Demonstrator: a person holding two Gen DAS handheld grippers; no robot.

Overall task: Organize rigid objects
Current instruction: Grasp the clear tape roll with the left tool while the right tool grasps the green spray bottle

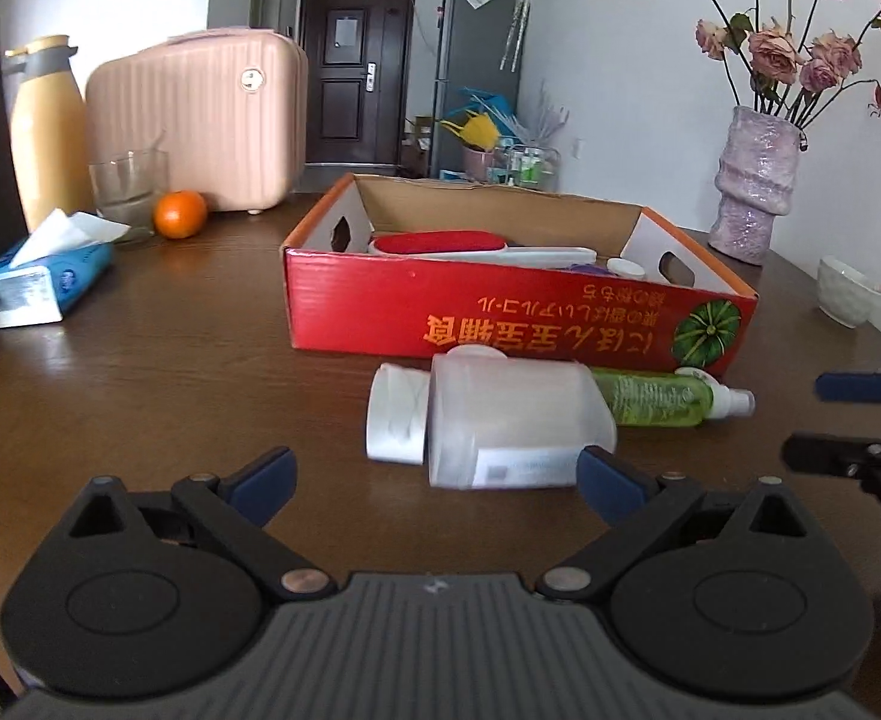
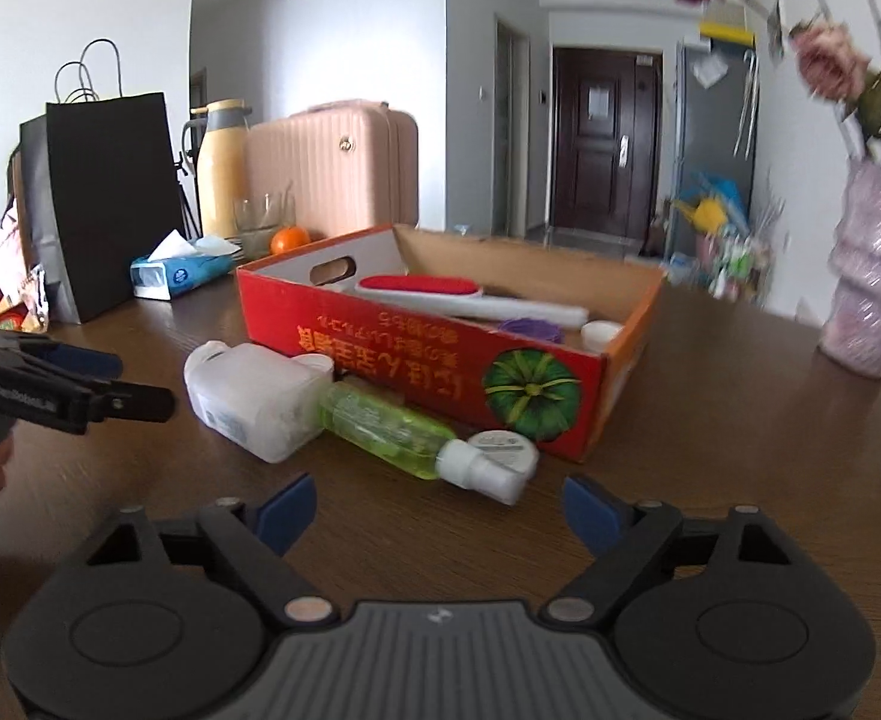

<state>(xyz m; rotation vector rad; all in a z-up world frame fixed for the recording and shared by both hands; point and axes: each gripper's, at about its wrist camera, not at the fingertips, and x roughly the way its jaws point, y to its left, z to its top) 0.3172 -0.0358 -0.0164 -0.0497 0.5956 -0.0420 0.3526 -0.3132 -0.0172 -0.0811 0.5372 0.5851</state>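
Left gripper [image 1: 437, 477]: jaws spread, empty, lower centre.
Right gripper [image 2: 439, 507]: jaws wide, nothing between.
White bottle [image 1: 512, 420]: on its side, mid-frame, touching the green spray bottle [image 1: 656, 399].
Red box [image 1: 500, 312]: just behind both.

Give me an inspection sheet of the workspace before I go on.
Surface: brown wooden table.
Job's things: red cardboard box holds a red brush; white jug, green spray bottle and a small round tin lie outside it.
Clutter: tissue pack, orange, glass, vase.
Grippers: left gripper and right gripper open, empty.
Cables: nothing seen.
Surroundings: pink suitcase, dark door.
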